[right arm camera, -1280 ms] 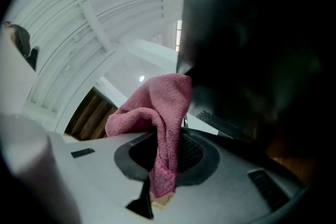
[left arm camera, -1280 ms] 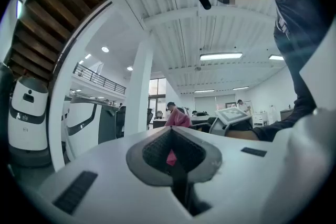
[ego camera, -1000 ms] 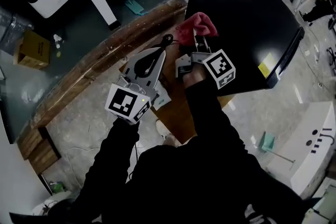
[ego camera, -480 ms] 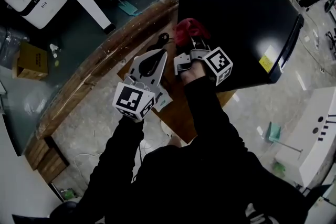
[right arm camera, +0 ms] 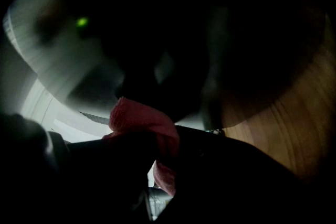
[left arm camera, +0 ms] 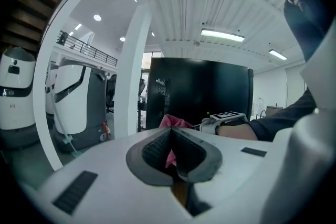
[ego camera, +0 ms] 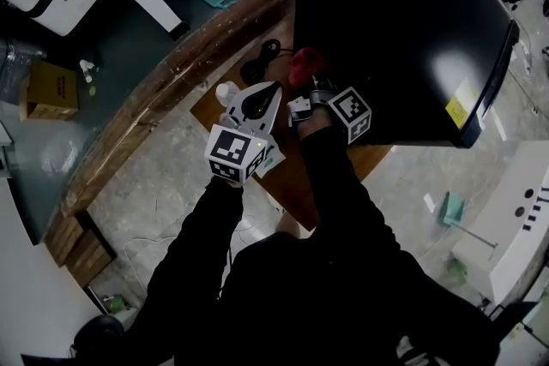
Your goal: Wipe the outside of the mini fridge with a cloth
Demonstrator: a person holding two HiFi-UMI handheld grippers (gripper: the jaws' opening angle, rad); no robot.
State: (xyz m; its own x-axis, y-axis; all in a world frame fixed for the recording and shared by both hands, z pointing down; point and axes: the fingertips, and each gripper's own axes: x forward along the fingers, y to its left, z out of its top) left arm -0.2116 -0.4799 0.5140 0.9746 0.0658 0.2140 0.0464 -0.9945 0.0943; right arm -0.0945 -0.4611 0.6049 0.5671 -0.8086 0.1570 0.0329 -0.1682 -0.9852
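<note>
- Your right tool is clamped shut on the red cloth, which is bunched between its jaws.
- The cloth lies against a side wall of the black fridge.
- Your left tool is closed with nothing in it, just beside the right one and off the fridge.

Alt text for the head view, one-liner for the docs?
Seen from above, the right gripper holds a crumpled red cloth at the side of a glossy black mini fridge that stands on a brown wooden board. The left gripper, jaws together and empty, hangs just beside it.
</note>
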